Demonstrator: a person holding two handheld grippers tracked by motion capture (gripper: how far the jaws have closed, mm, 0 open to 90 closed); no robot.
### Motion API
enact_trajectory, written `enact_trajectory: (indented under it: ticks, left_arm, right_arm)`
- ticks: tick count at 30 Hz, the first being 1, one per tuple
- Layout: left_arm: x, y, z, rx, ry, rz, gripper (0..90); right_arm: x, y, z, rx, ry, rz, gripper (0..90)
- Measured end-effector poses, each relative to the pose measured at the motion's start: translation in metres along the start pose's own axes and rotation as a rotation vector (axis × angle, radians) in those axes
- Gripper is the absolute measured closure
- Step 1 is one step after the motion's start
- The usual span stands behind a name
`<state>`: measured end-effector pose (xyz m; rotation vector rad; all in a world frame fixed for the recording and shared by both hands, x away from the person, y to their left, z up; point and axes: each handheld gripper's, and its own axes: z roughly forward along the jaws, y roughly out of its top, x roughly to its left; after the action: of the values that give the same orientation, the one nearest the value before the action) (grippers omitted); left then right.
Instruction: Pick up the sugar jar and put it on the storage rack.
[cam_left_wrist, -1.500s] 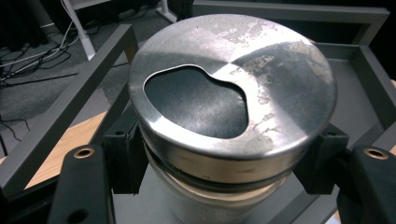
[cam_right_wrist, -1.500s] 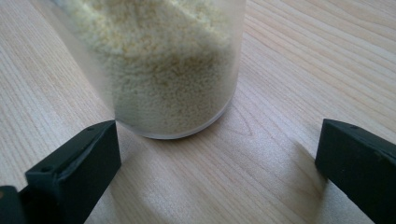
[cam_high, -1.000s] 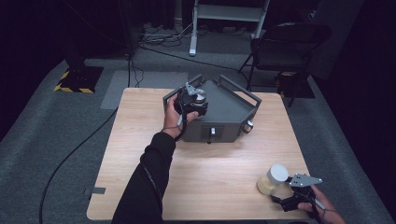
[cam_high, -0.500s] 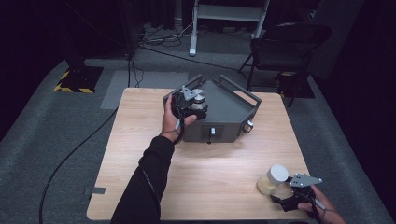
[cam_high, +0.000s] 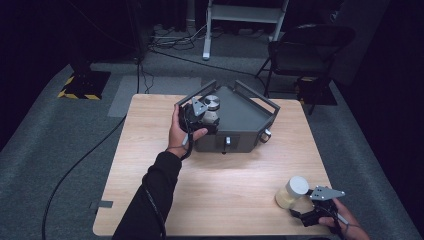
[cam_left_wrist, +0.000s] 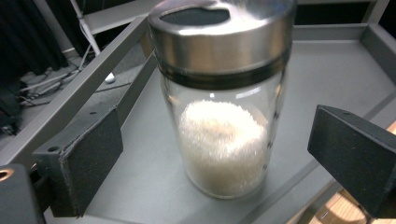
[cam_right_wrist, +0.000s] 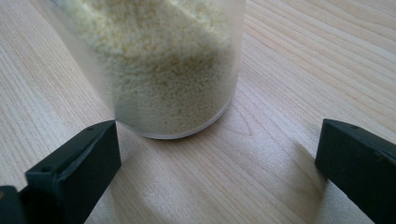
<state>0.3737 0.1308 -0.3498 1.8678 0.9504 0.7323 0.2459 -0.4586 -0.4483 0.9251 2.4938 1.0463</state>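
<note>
A glass shaker jar (cam_left_wrist: 223, 116) with a steel lid, half full of white grains, stands upright on the grey metal tray (cam_left_wrist: 322, 70). My left gripper (cam_left_wrist: 215, 154) is open, its jaws apart on either side of the jar and clear of it. From above, the jar (cam_high: 212, 106) sits at the tray's left side, just past the left gripper (cam_high: 196, 114). A clear jar of yellowish grains (cam_right_wrist: 163, 60) stands on the wooden table (cam_right_wrist: 299, 56). My right gripper (cam_right_wrist: 217, 163) is open just short of its base. In the high view this white-lidded jar (cam_high: 292, 192) is at the front right, beside the right gripper (cam_high: 312, 212).
The tray (cam_high: 245, 117) has raised rails and sits on a grey box at the table's back middle. The tabletop (cam_high: 225, 185) between the two arms is bare wood. A dark chair (cam_high: 305, 47) and a white stand stand beyond the table.
My left gripper has pulled back a little to the left from the shaker jar, which now stands free on the tray. The right gripper has stayed put.
</note>
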Motion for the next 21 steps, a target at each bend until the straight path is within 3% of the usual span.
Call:
enact_trajectory:
  ticks: [12,21]
  left_arm:
    - [-0.006,-0.011,-0.017,-0.002,-0.044,0.073,2.9]
    - [-0.012,-0.018,-0.026,0.007,-0.038,0.132,2.8]
  right_arm:
    - [0.0,0.0,0.0,0.0,0.0,0.0,0.0]
    - [0.0,0.0,0.0,0.0,0.0,0.0,0.0]
